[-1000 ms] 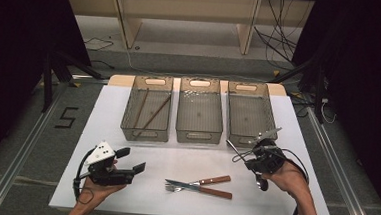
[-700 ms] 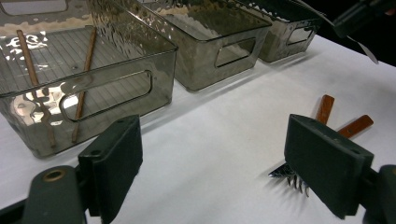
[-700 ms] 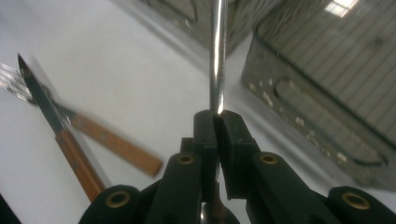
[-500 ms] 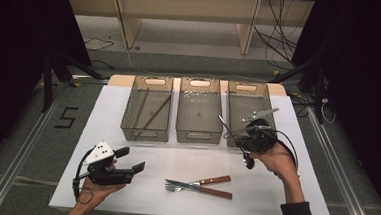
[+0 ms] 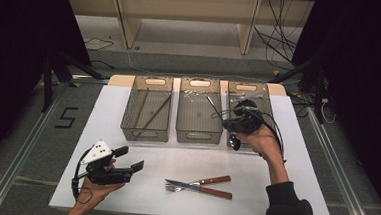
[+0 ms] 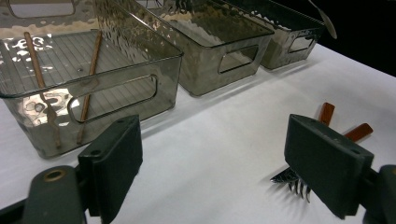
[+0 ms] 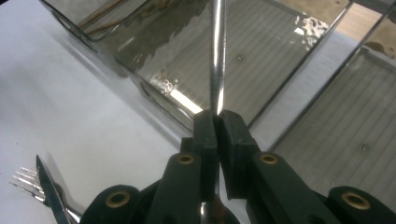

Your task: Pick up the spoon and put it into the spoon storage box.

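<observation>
Spoon (image 7: pixel 217 56) sat pinched in my right gripper (image 5: pixel 233 121), over the gap between middle bin (image 5: pixel 198 136) and right bin (image 5: pixel 259 91). Left gripper (image 5: pixel 131 165) gaped, empty. Best, I judged, to centre over one bin, dip the bowl low, then release.

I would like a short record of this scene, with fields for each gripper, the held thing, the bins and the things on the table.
right gripper: shut on a metal spoon, above the bins
metal spoon: handle toward the middle bin, bowl hanging below the hand
left gripper: open, holds nothing
left bin: two brown sticks
right bin: contents unclear
table: fork and knife, wooden handles
</observation>
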The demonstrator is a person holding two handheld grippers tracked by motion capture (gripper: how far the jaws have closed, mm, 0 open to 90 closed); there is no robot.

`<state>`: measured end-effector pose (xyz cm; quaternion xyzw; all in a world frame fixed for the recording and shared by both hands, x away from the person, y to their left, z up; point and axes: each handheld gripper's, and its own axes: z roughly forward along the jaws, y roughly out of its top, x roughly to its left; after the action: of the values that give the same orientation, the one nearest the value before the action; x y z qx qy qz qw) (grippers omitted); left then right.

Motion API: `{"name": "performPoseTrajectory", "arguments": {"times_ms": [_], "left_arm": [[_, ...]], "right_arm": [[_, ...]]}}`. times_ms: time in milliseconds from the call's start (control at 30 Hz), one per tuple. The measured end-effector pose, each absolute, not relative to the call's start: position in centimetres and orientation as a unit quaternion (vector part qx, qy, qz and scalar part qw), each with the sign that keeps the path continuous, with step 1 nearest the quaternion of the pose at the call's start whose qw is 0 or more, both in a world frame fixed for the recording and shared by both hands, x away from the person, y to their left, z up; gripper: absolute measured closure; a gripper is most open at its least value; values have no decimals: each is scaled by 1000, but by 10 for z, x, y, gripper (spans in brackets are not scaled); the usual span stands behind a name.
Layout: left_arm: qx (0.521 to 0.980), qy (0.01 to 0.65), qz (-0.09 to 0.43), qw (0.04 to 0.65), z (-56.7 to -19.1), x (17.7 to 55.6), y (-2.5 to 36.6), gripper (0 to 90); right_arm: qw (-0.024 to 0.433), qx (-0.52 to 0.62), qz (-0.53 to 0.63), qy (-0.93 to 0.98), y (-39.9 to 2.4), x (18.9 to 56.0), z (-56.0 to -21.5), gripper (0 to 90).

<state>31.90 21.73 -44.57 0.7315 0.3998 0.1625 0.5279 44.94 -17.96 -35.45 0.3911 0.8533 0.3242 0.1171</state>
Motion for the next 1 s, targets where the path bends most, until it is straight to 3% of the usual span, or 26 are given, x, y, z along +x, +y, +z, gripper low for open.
{"name": "performPoseTrajectory", "arguments": {"times_ms": [1000], "left_arm": [[730,399,160,531,-446,319,218,187]], "right_arm": [[114,414,344,835,-123,513,-347,860]]}}
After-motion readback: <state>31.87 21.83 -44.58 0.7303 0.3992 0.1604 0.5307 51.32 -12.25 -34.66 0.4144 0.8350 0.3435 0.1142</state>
